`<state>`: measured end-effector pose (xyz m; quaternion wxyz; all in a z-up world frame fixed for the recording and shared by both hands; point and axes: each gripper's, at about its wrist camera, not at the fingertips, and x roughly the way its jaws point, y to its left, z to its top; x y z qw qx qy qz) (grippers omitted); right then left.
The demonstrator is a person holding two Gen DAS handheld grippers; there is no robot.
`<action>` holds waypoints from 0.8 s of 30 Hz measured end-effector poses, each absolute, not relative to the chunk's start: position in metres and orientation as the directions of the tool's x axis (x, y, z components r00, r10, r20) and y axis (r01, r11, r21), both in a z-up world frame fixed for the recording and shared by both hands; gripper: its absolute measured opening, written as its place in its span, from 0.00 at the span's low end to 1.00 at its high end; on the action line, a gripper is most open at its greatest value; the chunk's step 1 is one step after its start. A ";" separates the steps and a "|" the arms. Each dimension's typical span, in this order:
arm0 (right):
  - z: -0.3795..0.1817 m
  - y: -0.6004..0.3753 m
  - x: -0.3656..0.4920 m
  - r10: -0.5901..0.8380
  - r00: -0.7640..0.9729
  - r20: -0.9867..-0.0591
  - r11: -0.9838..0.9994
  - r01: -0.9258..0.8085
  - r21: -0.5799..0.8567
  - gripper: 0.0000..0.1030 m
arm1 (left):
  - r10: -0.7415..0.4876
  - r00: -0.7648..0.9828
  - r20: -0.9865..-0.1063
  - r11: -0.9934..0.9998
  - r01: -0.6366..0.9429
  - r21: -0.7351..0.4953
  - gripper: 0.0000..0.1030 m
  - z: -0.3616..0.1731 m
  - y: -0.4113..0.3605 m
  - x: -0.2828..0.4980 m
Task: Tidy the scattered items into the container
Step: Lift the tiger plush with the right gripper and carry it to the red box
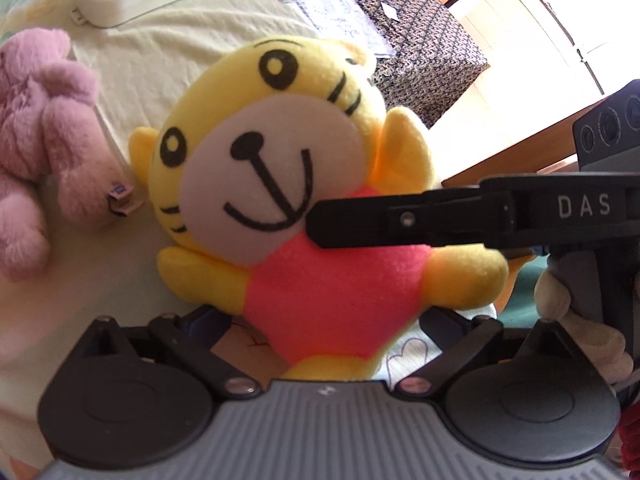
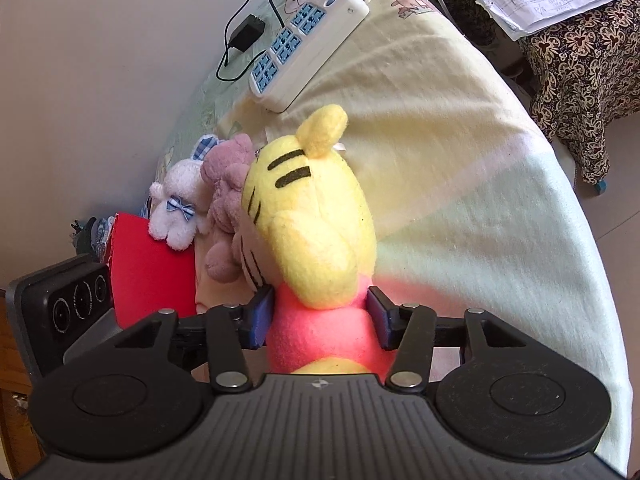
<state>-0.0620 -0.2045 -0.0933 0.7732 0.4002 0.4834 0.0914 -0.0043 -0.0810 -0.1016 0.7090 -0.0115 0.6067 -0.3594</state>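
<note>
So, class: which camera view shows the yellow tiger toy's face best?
The left wrist view: the yellow tiger toy faces the lens, with eyes, nose and smile all visible. The right wrist view shows it side-on, mostly one ear, stripes and its pink body between that gripper's fingers.

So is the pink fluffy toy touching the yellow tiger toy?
Apart. The left wrist view shows a strip of bed sheet between the pink fluffy toy and the yellow tiger toy.
</note>
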 end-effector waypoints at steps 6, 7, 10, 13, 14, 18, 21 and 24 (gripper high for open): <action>-0.073 -0.191 -0.069 0.565 0.490 -0.664 0.675 0.188 0.714 0.46 | -0.538 0.033 -0.843 0.725 0.528 -0.442 0.94 -0.082 -0.069 -0.024; -0.068 -0.188 -0.070 0.574 0.485 -0.659 0.675 0.174 0.717 0.46 | -0.538 0.039 -0.842 0.724 0.532 -0.439 0.94 -0.077 -0.065 -0.027; -0.056 -0.175 -0.072 0.606 0.469 -0.642 0.670 0.134 0.730 0.46 | -0.538 0.060 -0.841 0.724 0.544 -0.424 0.94 -0.066 -0.057 -0.035; -0.046 -0.160 -0.071 0.636 0.449 -0.628 0.665 0.095 0.741 0.46 | -0.539 0.080 -0.838 0.727 0.546 -0.416 0.94 -0.054 -0.041 -0.044; -0.043 -0.153 -0.070 0.643 0.444 -0.623 0.663 0.083 0.744 0.46 | -0.541 0.087 -0.836 0.730 0.543 -0.415 0.94 -0.052 -0.042 -0.043; -0.021 -0.128 -0.064 0.662 0.439 -0.607 0.668 0.023 0.744 0.46 | -0.563 0.128 -0.816 0.729 0.542 -0.418 0.94 -0.022 0.006 -0.055; -0.003 -0.107 -0.058 0.667 0.452 -0.592 0.671 -0.020 0.741 0.46 | -0.573 0.174 -0.801 0.731 0.549 -0.404 0.94 -0.007 0.025 -0.054; 0.012 -0.086 -0.050 0.673 0.466 -0.575 0.670 -0.054 0.740 0.46 | -0.579 0.215 -0.787 0.734 0.557 -0.388 0.94 0.011 0.061 -0.060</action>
